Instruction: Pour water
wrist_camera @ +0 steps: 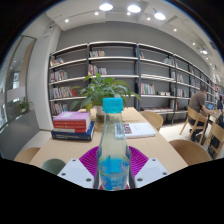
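Note:
A clear plastic water bottle [113, 150] with a light blue cap and a blue label stands upright between my fingers. My gripper [113, 163] is shut on the bottle, its magenta pads [89, 160] pressing on both sides of the bottle's lower body. The bottle is held above the near edge of a wooden table [60, 148]. No cup or other vessel shows in this view.
A stack of red and blue books [72, 125] lies on the table to the left. A potted green plant [104, 92] stands behind the bottle, and an open book [138, 128] lies to the right. Bookshelves [150, 75] line the back wall. Wooden chairs [196, 122] stand at right.

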The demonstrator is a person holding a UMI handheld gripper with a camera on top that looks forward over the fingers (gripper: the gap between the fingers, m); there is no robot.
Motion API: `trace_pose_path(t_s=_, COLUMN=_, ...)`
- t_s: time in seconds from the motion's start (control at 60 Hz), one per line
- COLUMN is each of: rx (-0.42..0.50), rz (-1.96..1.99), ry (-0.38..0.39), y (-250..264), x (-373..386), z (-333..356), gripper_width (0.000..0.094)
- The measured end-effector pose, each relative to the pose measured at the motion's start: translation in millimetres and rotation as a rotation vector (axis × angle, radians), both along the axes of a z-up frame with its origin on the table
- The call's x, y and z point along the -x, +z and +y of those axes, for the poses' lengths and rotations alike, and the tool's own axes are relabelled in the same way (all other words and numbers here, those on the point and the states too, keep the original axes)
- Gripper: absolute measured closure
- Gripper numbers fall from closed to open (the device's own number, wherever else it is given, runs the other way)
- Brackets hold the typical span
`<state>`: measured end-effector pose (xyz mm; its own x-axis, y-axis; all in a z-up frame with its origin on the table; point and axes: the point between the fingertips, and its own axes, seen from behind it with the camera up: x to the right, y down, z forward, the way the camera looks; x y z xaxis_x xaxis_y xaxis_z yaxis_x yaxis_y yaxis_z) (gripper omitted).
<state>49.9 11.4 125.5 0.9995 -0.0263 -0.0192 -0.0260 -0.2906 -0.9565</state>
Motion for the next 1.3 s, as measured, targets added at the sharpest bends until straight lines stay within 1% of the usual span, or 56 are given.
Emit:
trace_pose_path(t_s=0.083, rx=0.040, rz=-0.009, ry=0.013, y=-19.6, x=5.2, z=-2.2, gripper_width=0.0522)
trace_pose_path(t_s=0.1, rx=0.001, rz=-0.010, ry=0.015, y=-10.4, x=8.5, z=-0.4, gripper_width=0.0513)
trace_pose_path(t_s=0.117, rx=-0.012, rz=-0.014, ry=0.016, y=-15.6, x=6.7, z=-0.1, gripper_width=0.0515)
trace_pose_path(t_s=0.233, rx=-0.018, rz=-0.010, ry=0.011, y=-18.8, x=7.7, z=0.7, gripper_width=0.0515)
trace_pose_path(t_s=0.333, rx=-0.029, rz=-0.008, ry=-0.006, y=-16.3, x=6.8, z=-7.8, gripper_width=0.0465)
trace_pose_path(t_s=0.417, rx=-0.009, rz=-0.006, ry=-0.020, y=-20.9, x=4.4, z=-11.6, gripper_width=0.0384)
trace_pose_path(t_s=0.517, rx=0.124, rz=-0.070, ry=-0.037, y=-49.8, x=-2.6, z=-23.7, gripper_width=0.0161)
trace_pose_path(t_s=0.55, rx=0.159, rz=-0.079, ry=-0.038, y=-56.5, x=-2.6, z=-31.3, gripper_width=0.0121)
trace_pose_path(t_s=0.633, rx=0.195, rz=-0.075, ry=-0.035, y=-68.4, x=0.0, z=-52.4, gripper_width=0.0121)
trace_pose_path(t_s=0.833, rx=0.313, rz=-0.067, ry=-0.104, y=-85.2, x=5.1, z=-139.1, gripper_width=0.0130)
trace_pose_path(t_s=0.95, rx=0.336, rz=-0.033, ry=-0.088, y=-75.9, x=37.8, z=-178.6, gripper_width=0.0135)
trace_pose_path(t_s=1.117, rx=0.308, rz=-0.003, ry=-0.039, y=-31.6, x=93.1, z=-201.1, gripper_width=0.0131)
trace_pose_path(t_s=1.3, rx=0.214, rz=0.006, ry=-0.003, y=34.3, x=140.1, z=-207.9, gripper_width=0.0125)
